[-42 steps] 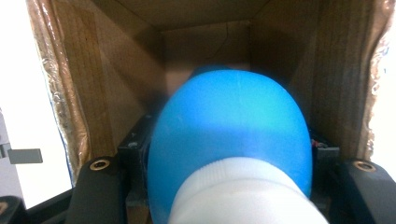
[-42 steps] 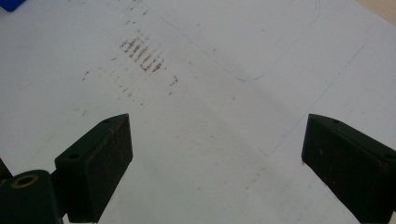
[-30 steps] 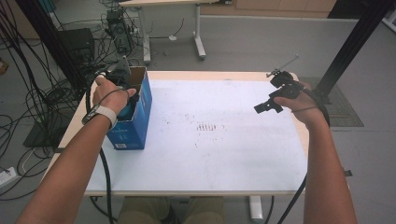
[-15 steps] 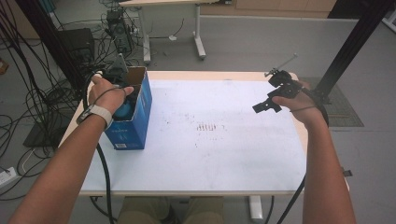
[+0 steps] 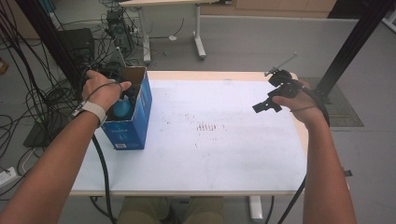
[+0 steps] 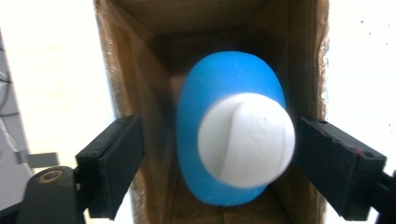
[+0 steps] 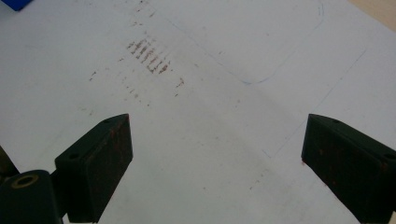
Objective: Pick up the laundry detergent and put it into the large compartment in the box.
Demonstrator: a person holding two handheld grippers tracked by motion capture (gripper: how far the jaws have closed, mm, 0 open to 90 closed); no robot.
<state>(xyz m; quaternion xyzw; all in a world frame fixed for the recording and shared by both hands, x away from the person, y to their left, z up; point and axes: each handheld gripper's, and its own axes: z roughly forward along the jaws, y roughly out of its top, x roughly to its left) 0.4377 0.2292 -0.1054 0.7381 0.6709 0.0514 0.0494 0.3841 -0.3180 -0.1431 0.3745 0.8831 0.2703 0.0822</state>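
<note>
A blue cardboard box (image 5: 133, 123) stands open-topped at the table's left edge. Inside it lies a blue egg-shaped thing (image 5: 122, 108) (image 6: 219, 79) with a round white cap (image 6: 245, 137). My left gripper (image 5: 125, 93) (image 6: 219, 154), mostly hidden under the hand, points down into the box. Its jaws have just been opening. The blue thing sits between them with a gap at the left pad (image 6: 116, 158), so it is not gripped. My right gripper (image 5: 264, 106) (image 7: 215, 154) hovers open over the table's right side with nothing between its jaws.
A white sheet (image 5: 224, 149) covers the table, with brown smudges (image 5: 205, 127) (image 7: 149, 56) near the middle. Cables (image 5: 42, 93) hang off the left side. A black post (image 5: 350, 46) stands at the far right, and another table's legs (image 5: 198, 32) are behind.
The left hand has lifted a little over the box. The right hand has kept its place.
</note>
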